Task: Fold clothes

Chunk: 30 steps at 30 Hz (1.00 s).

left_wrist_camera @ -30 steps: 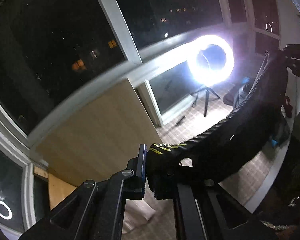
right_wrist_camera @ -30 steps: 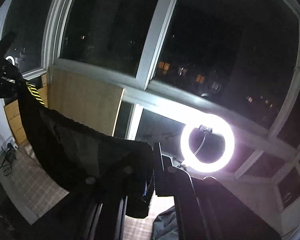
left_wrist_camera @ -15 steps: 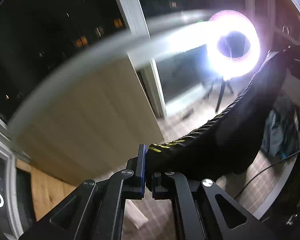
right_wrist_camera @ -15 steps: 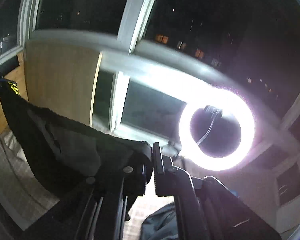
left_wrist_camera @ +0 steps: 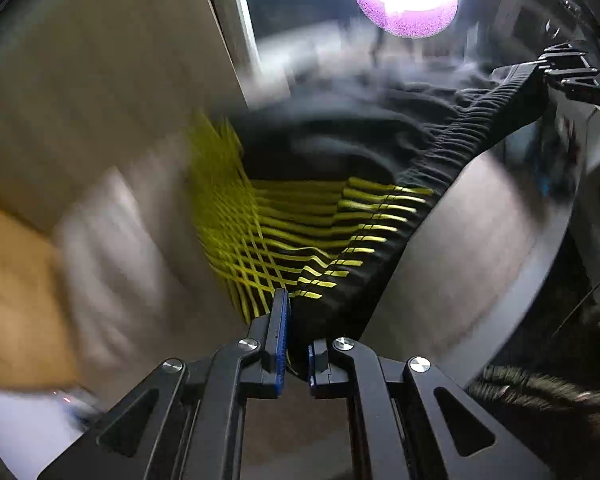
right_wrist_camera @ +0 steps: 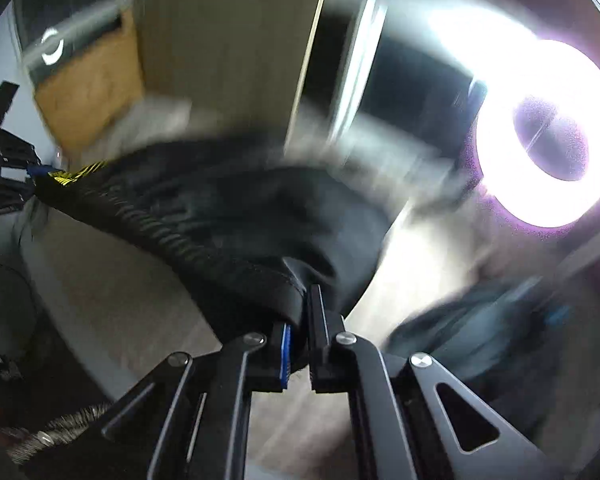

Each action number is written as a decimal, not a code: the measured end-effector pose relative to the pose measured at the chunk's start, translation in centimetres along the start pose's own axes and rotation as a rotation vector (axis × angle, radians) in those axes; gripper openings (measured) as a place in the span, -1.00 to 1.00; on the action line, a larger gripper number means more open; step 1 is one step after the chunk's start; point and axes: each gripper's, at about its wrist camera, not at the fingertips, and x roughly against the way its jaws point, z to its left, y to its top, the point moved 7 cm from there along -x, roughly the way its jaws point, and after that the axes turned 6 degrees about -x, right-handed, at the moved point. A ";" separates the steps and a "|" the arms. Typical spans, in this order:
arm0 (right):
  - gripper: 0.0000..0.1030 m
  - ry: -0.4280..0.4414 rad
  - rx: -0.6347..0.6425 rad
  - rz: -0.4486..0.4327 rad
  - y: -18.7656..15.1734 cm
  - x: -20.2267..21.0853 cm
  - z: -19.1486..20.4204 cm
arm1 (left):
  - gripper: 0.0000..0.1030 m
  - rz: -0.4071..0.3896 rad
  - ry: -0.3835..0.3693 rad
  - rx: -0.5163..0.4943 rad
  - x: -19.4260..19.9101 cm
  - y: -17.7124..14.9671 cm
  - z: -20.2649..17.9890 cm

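Left wrist view, left hand-held gripper (left_wrist_camera: 296, 354) clamped on black garment (left_wrist_camera: 380, 152) waistband corner, right hand-held gripper (right_wrist_camera: 298, 354) pinching the other end, waistband stretched between them, above grey surface (left_wrist_camera: 460, 248).

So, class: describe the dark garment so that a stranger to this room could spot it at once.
Find the glaring ring light, then look below it to the pale surface. The black garment is stretched between the left tongs and right tongs, each clamped on an end of its ribbed waistband. Only it has yellow stripes.
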 end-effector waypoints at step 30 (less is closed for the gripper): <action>-0.09 0.066 -0.287 -0.017 -17.4 -12.8 -0.6 | -0.88 -0.027 -0.115 0.266 -6.4 -8.1 -2.1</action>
